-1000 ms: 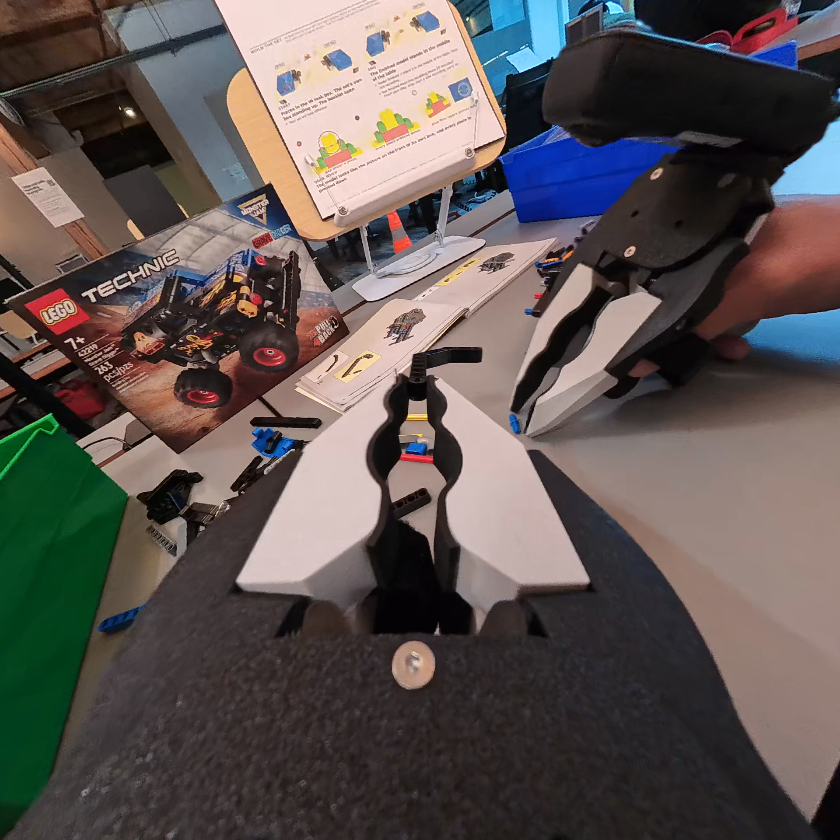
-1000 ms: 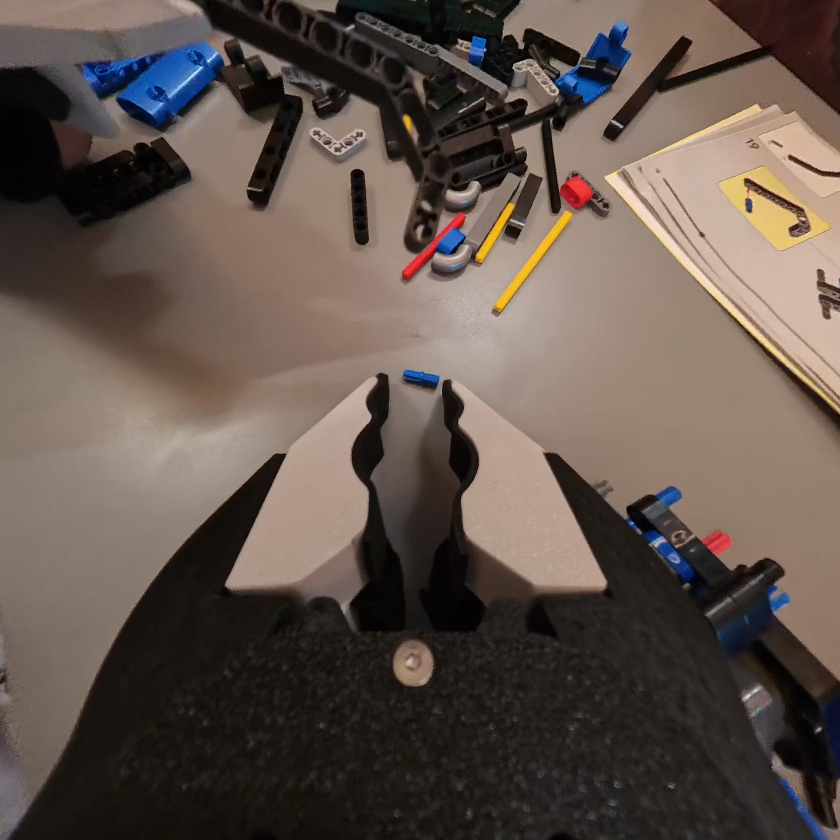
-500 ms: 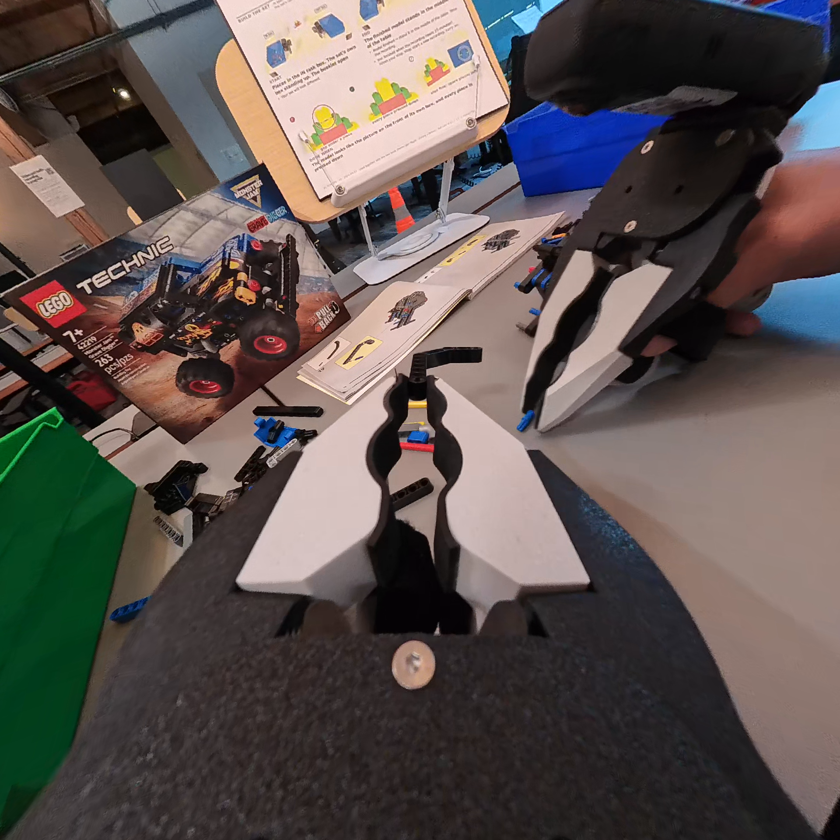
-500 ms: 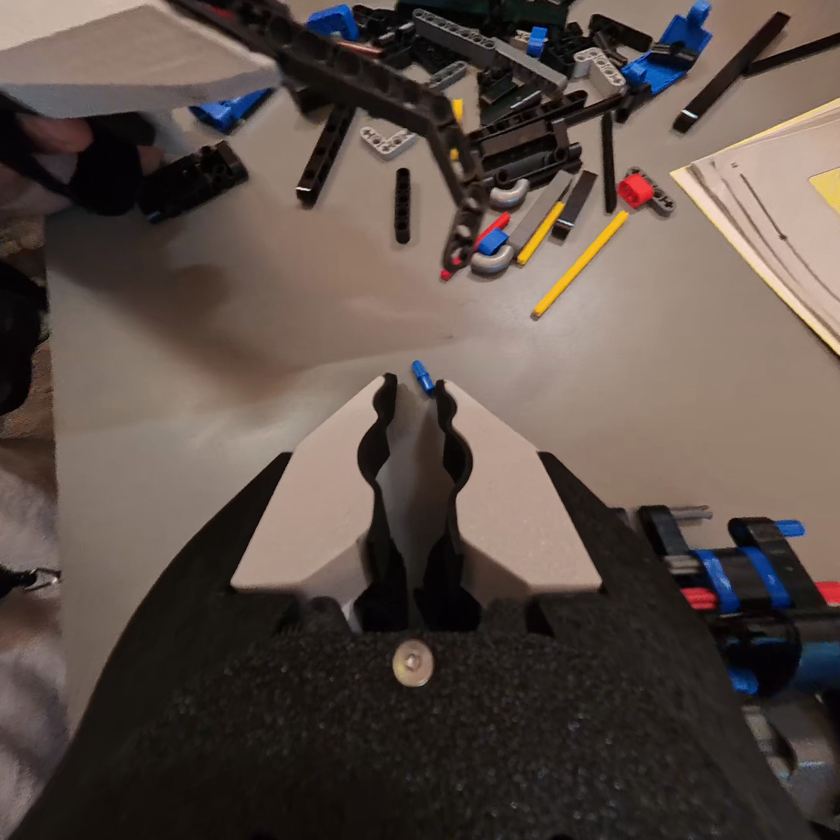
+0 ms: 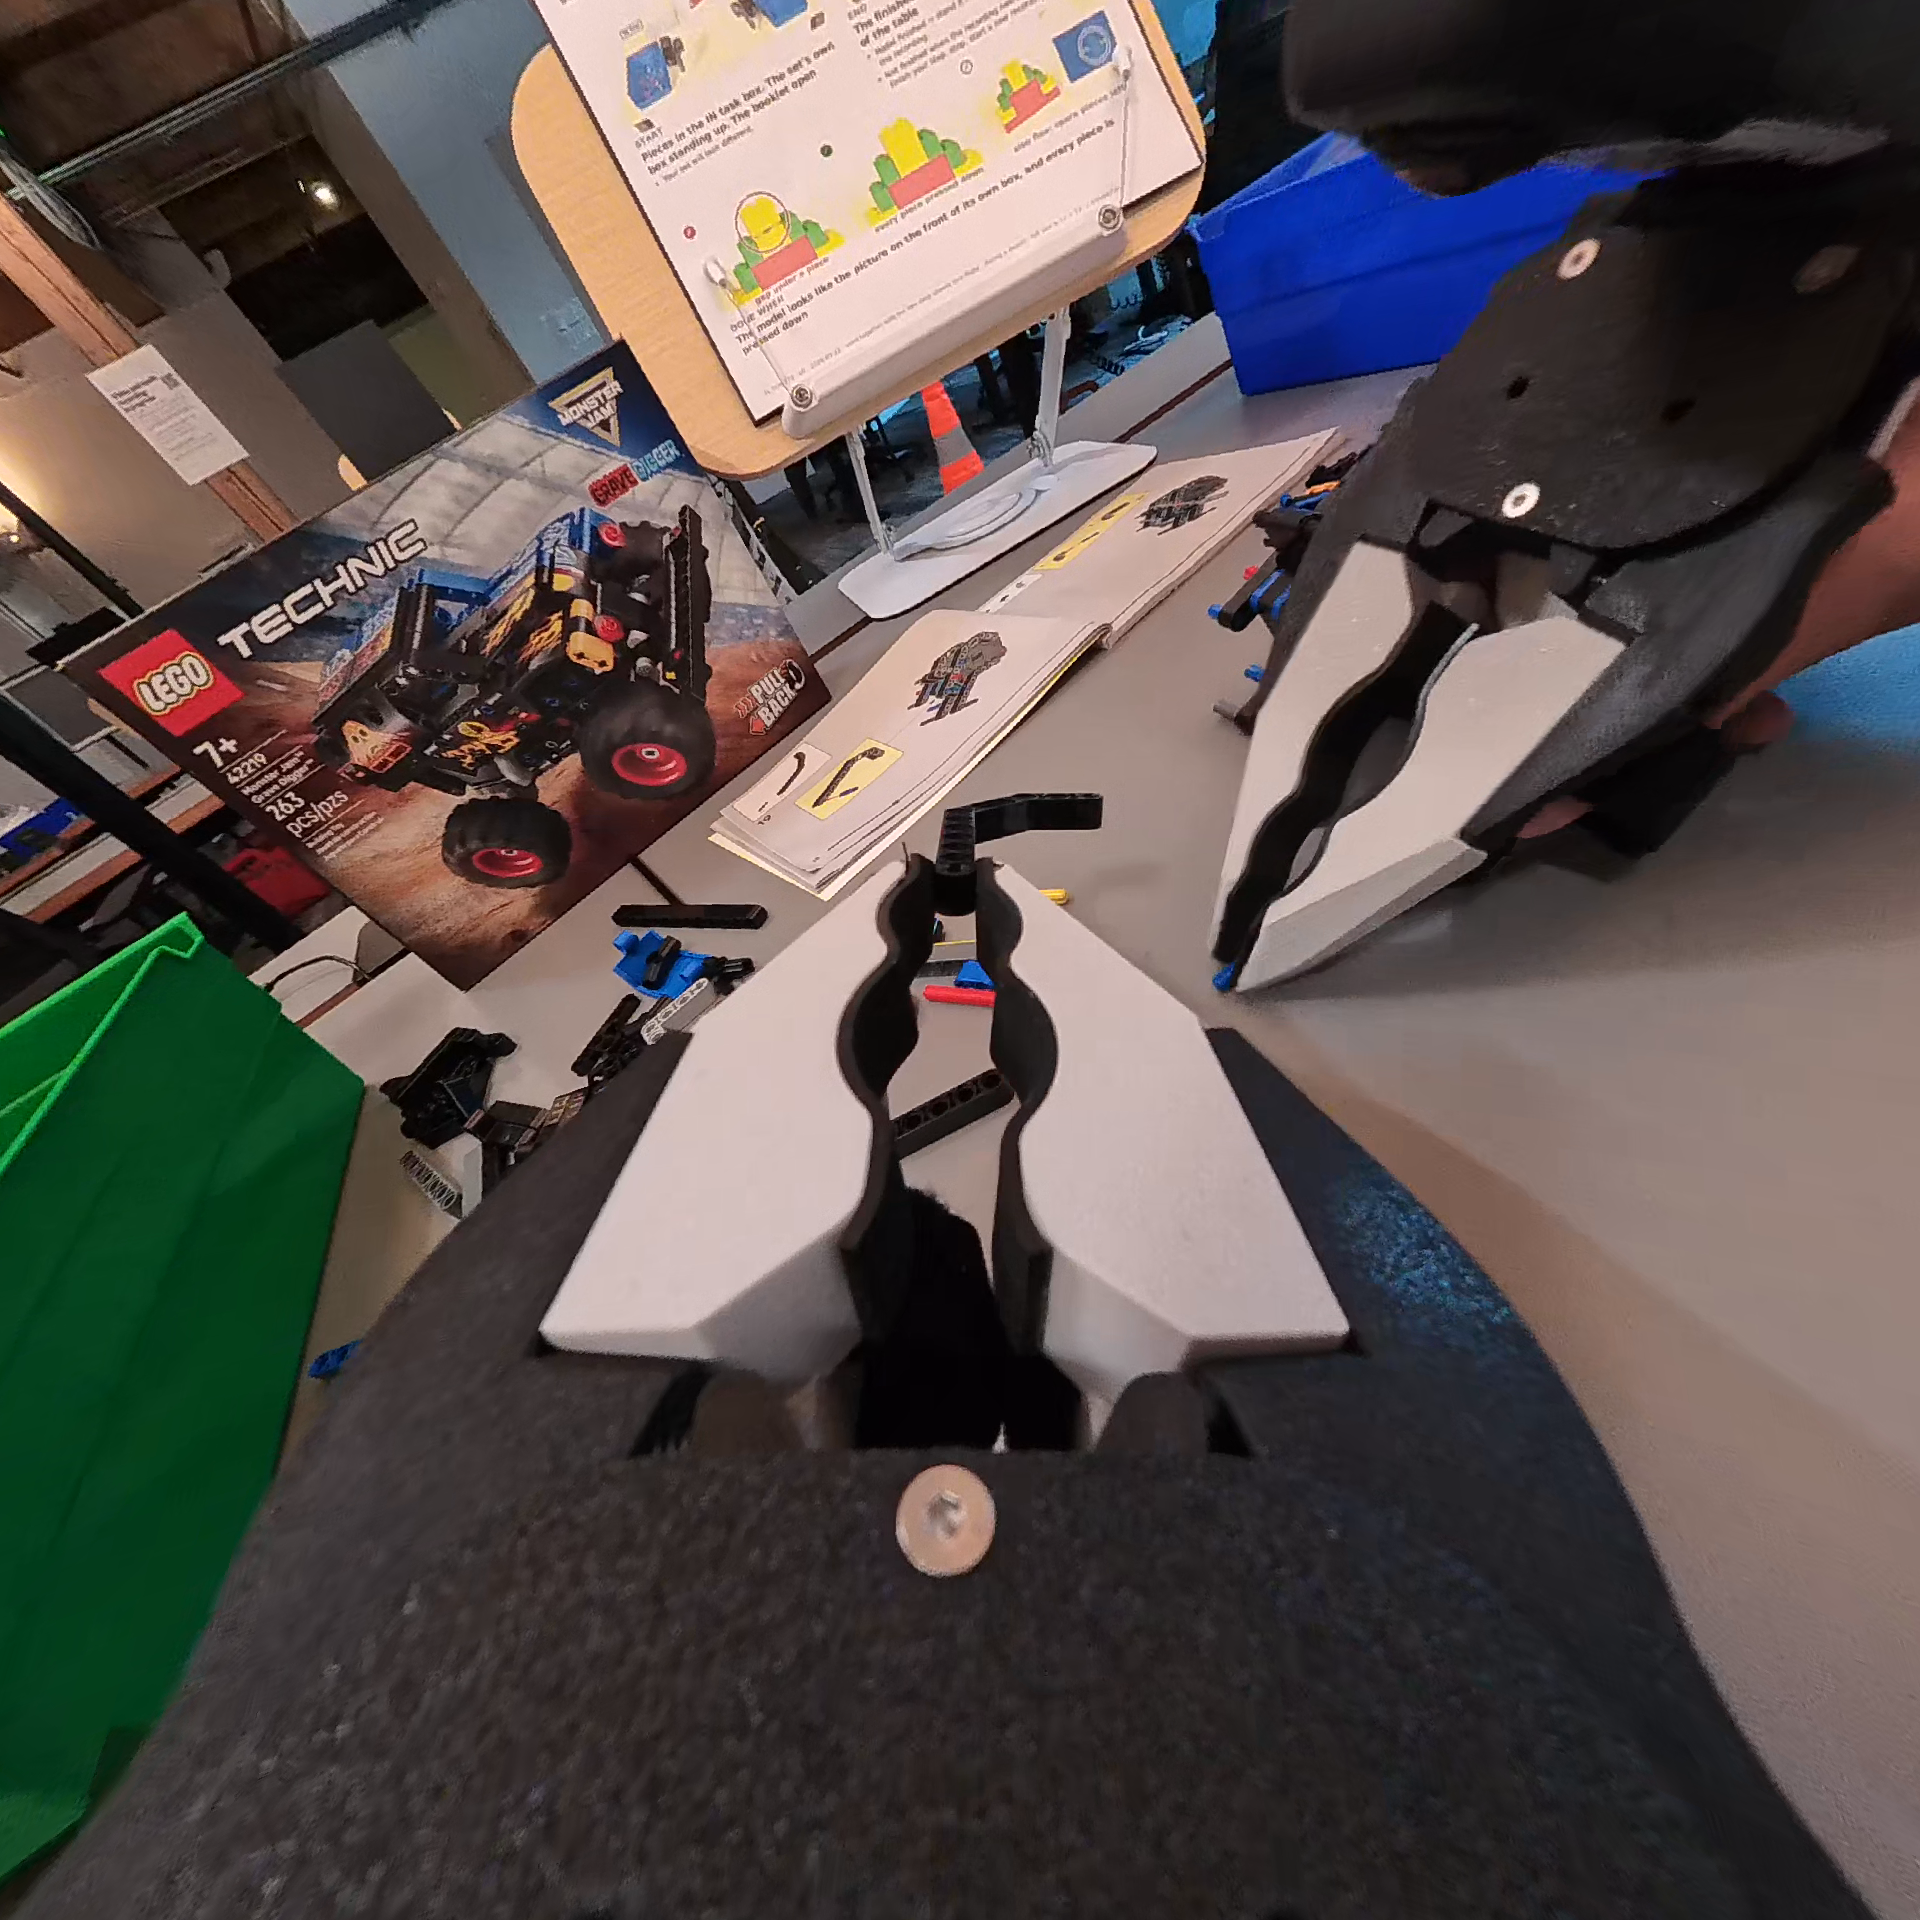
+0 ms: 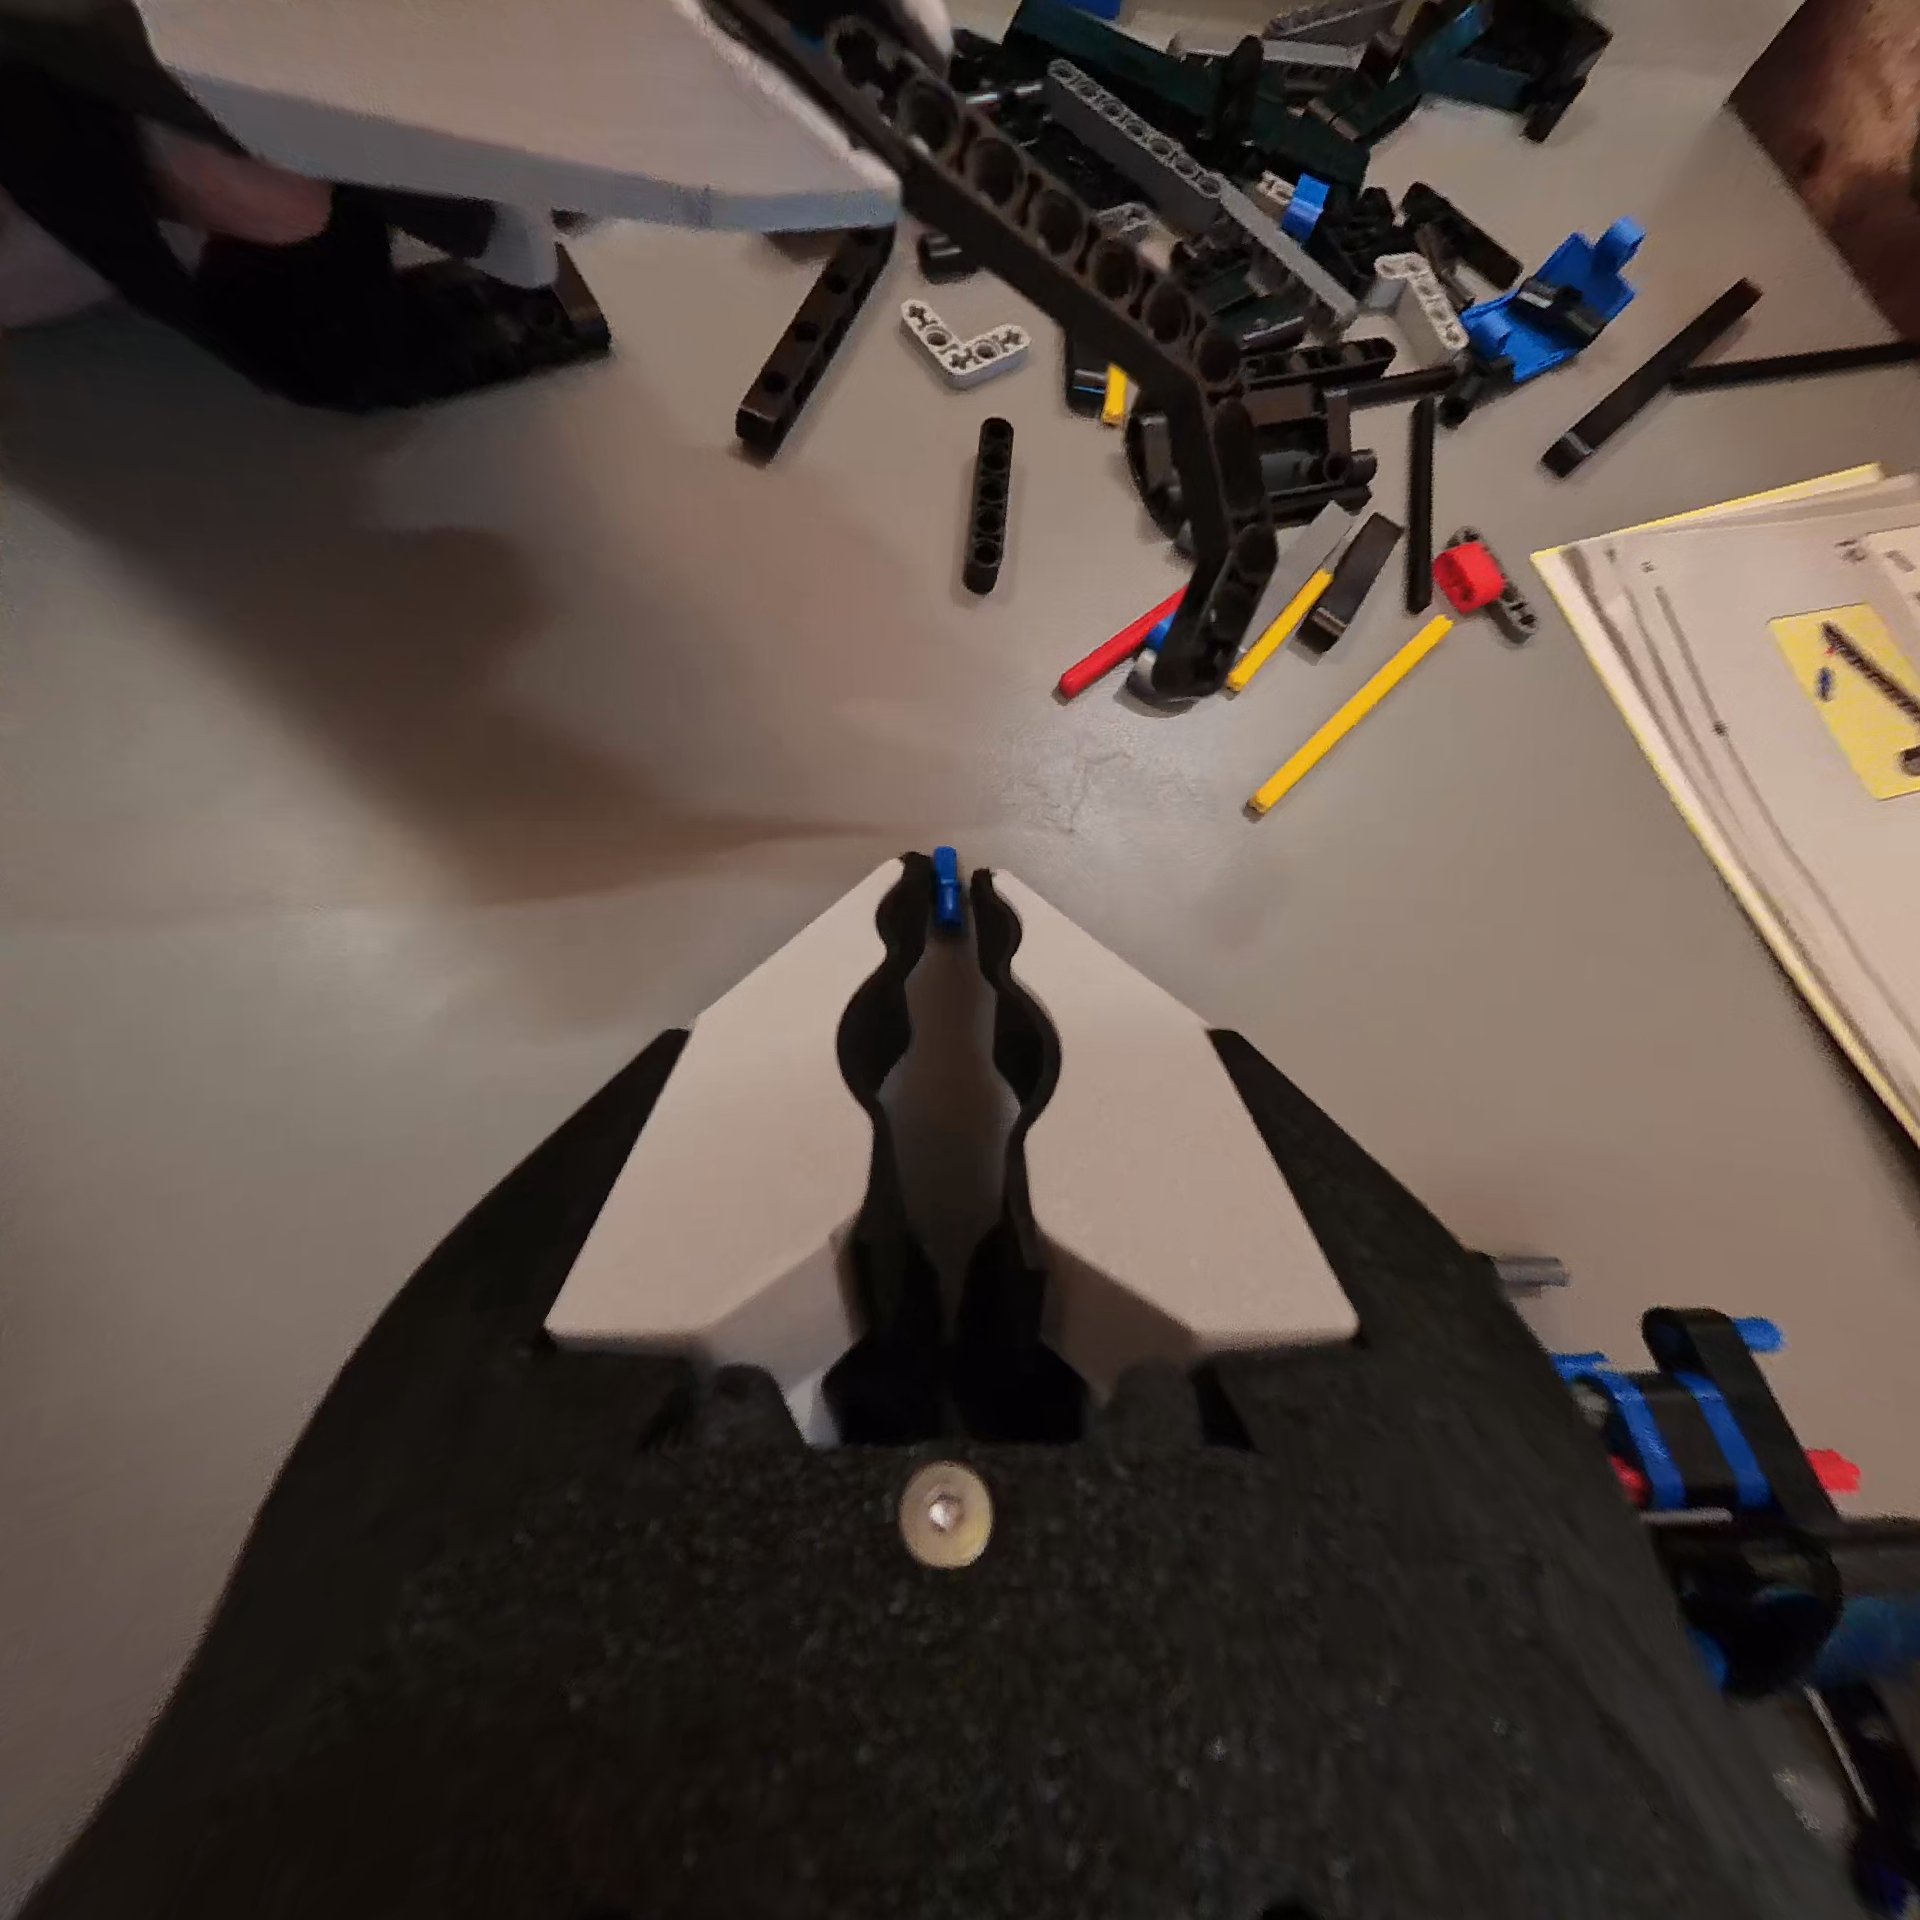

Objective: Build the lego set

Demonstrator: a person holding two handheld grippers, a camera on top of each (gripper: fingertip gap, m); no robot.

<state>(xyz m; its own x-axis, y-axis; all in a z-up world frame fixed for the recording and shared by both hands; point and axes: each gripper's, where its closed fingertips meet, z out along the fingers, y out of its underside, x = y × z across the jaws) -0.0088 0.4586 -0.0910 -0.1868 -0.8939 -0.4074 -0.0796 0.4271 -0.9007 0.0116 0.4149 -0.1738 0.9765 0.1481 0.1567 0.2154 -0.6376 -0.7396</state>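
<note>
My left gripper (image 5: 951, 873) is shut on a long black angled beam (image 5: 1023, 812) and holds it above the grey table; the beam juts out past the fingertips. In the right wrist view that beam (image 6: 1101, 260) reaches down from the upper left to the loose pieces. My right gripper (image 6: 945, 878) is low on the table, its tips closed on a small blue pin (image 6: 945, 899). In the left wrist view the right gripper (image 5: 1231, 977) points down at the table with the blue pin (image 5: 1222, 979) at its tips.
A pile of loose black, grey and blue pieces (image 6: 1299, 208) lies beyond, with a yellow axle (image 6: 1351, 717) and a red axle (image 6: 1117, 649). The open booklet (image 6: 1766, 727) is right. A part-built assembly (image 6: 1704, 1455) sits lower right. The set box (image 5: 447, 707), green bin (image 5: 125, 1247) and sheet stand (image 5: 883, 208) are behind. Tip to tip, the grippers are about 10 cm apart. My right gripper's tips are some 6 cm from the red axle (image 6: 1117, 649).
My right gripper has moved forward over the blue pin and its fingers have closed on it. My left gripper has kept hold of the black beam and shifted a little closer.
</note>
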